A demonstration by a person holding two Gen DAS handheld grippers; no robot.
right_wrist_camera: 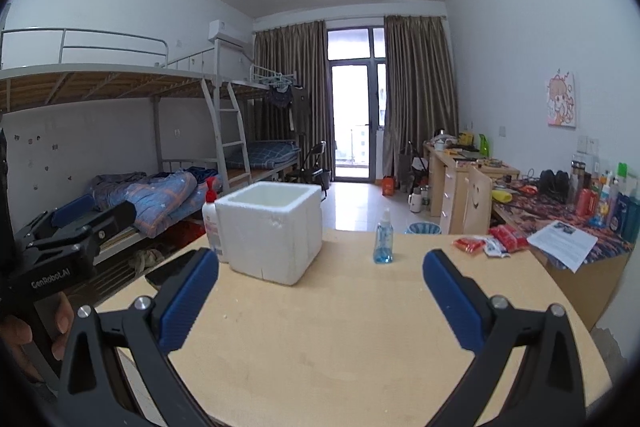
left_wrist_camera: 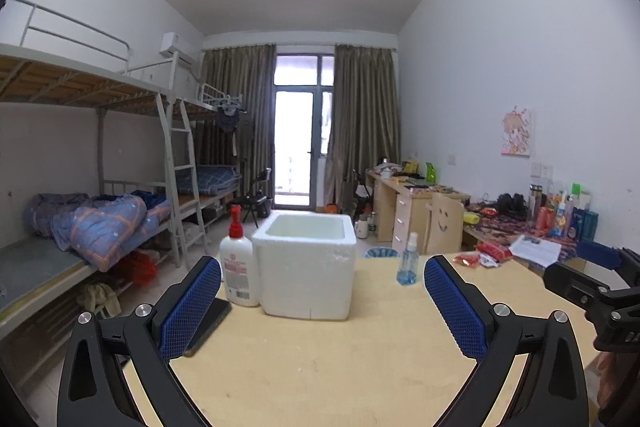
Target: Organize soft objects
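Your grippers, left (left_wrist_camera: 322, 301) and right (right_wrist_camera: 320, 291), gape empty; red packets (right_wrist_camera: 490, 245) lie right of the box (right_wrist_camera: 272, 231), nearer your right.

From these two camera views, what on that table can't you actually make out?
- Foam box floor: hidden by its own walls in both views.
- Lotion bottle: mostly behind the box in the right wrist view.
- Red packets: print too small.
- Dark flat item: partly behind the left hand-held gripper finger.
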